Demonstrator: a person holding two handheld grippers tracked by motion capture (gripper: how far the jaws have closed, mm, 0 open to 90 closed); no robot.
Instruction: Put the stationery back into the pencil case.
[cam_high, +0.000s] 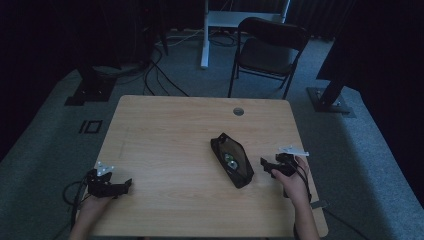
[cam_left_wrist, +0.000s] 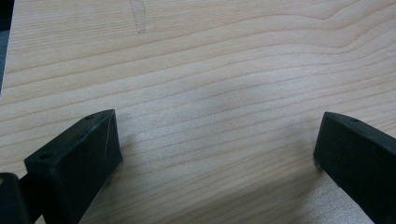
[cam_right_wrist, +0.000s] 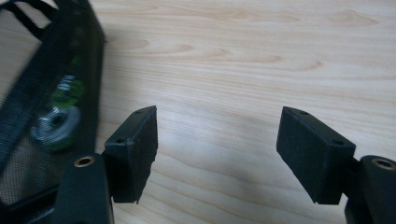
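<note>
From my remote station I look into a dim recording lab: a bare wooden table (cam_high: 165, 150) on grey carpet (cam_high: 45, 145), a black folding chair (cam_high: 267, 50) just beyond the table, cables (cam_high: 160, 75) trailing past it, and black stand bases (cam_high: 330, 100) flanking the table against dark curtains.

Obstacle I log: black mesh pouch (cam_high: 232, 160), counter (cam_high: 165, 145) centre-right. Bare wood left and beyond it: free passage.
</note>
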